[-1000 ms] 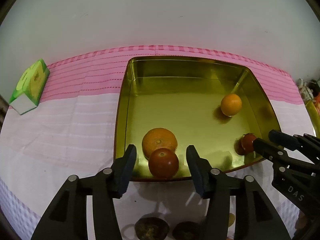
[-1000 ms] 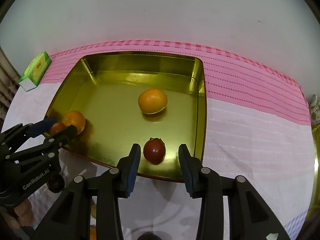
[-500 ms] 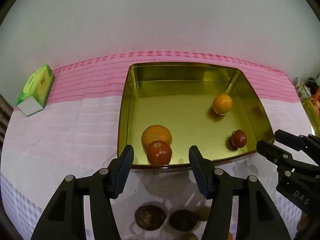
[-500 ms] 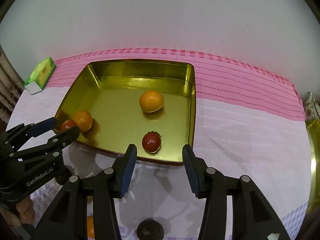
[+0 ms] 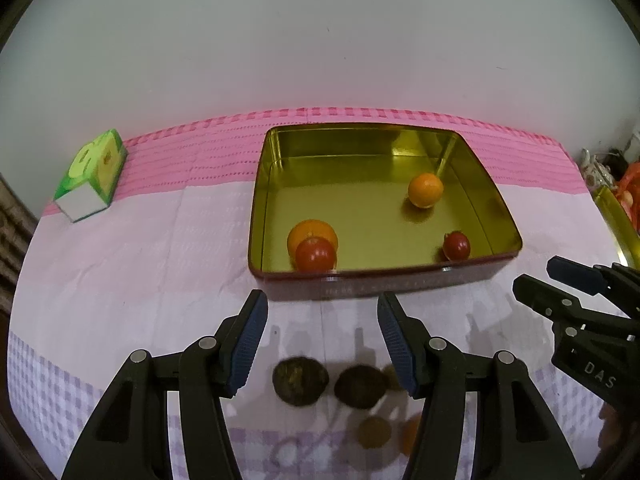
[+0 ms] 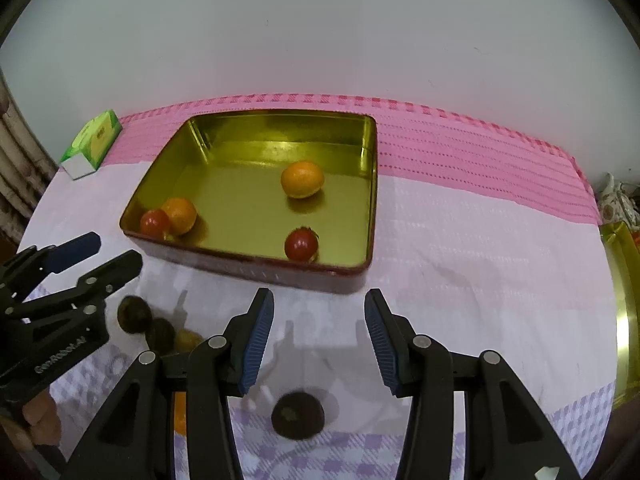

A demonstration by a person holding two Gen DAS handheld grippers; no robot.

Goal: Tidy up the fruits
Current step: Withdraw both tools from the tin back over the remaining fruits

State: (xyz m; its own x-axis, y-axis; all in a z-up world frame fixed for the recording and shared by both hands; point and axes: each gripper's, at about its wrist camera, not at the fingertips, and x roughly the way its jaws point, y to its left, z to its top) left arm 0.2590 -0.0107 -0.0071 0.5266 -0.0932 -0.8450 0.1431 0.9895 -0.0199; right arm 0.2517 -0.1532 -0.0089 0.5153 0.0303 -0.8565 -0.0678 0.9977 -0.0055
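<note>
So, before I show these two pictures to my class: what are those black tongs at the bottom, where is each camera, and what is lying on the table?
The black tongs are two hand-held grippers, one in each of a person's hands; no robot arm is involved. Each picture comes from a wide-angle camera mounted on one gripper, looking forward along its jaws. The left gripper and right gripper both stand open and hold nothing. Ahead on the pink cloth sits a gold tin containing two oranges, one near the back and one at the near left, and two red tomatoes. Several dark brown fruits lie on the cloth in front of the tin. A green carton lies far left.
</note>
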